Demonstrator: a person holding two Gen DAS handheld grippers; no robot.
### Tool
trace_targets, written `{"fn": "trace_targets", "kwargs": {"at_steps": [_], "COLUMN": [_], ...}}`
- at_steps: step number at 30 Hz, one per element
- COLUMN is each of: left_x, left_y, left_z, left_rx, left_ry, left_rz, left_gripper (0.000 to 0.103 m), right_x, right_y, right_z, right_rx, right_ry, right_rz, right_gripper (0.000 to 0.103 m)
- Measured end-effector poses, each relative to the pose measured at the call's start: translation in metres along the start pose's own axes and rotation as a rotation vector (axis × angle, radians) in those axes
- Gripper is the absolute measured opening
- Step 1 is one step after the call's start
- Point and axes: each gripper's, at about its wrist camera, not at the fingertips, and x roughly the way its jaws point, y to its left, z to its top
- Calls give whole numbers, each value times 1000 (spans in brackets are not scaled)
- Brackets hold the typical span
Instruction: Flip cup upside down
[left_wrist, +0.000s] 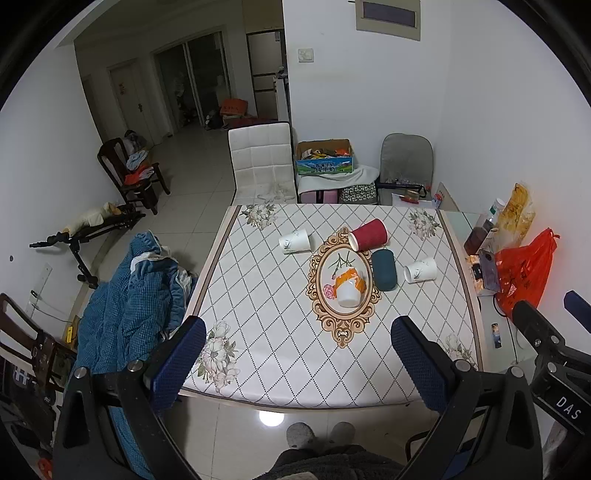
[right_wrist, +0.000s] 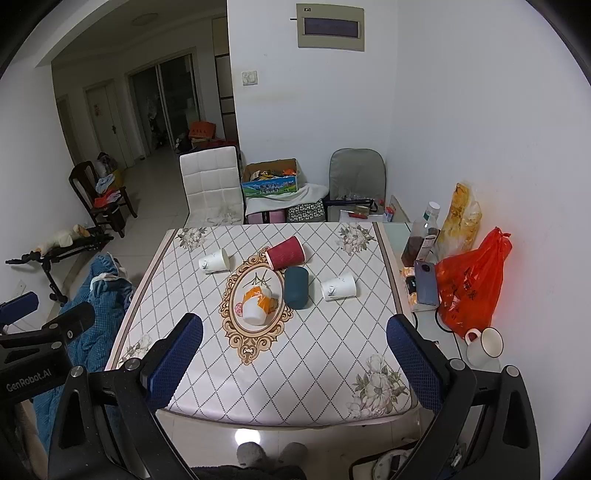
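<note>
Tools first: the left tool (left_wrist: 298, 363) and the right tool (right_wrist: 294, 360) both hover wide open and empty off the near edge of the tabletop (right_wrist: 258, 387), at the bottom of each frame. Five cups lie on their sides mid-frame, well apart from both. Nearest is the orange-and-white paper cup (right_wrist: 255, 304), lying on the oval gold-framed print with its white end toward the tools and its long axis running roughly away from them. The dark teal ribbed cup (right_wrist: 296, 287) lies just right of it. Neither tool looks clearly nearer; a straight forward reach seems to suit either.
</note>
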Motion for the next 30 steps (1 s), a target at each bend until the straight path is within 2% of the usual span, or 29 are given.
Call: {"fn": "trace_targets", "kwargs": {"at_steps": [30], "left_x": [-7], "left_y": [-5], "left_z": [9], "left_rx": [2], "left_ry": [-1], "left_rz": [-6], "left_gripper": [103], "right_x": [-7], "right_y": [4], "right_z": [1], "right_rx": [4], "right_ry": [-1], "right_rz": [0], "right_gripper": [102]}}
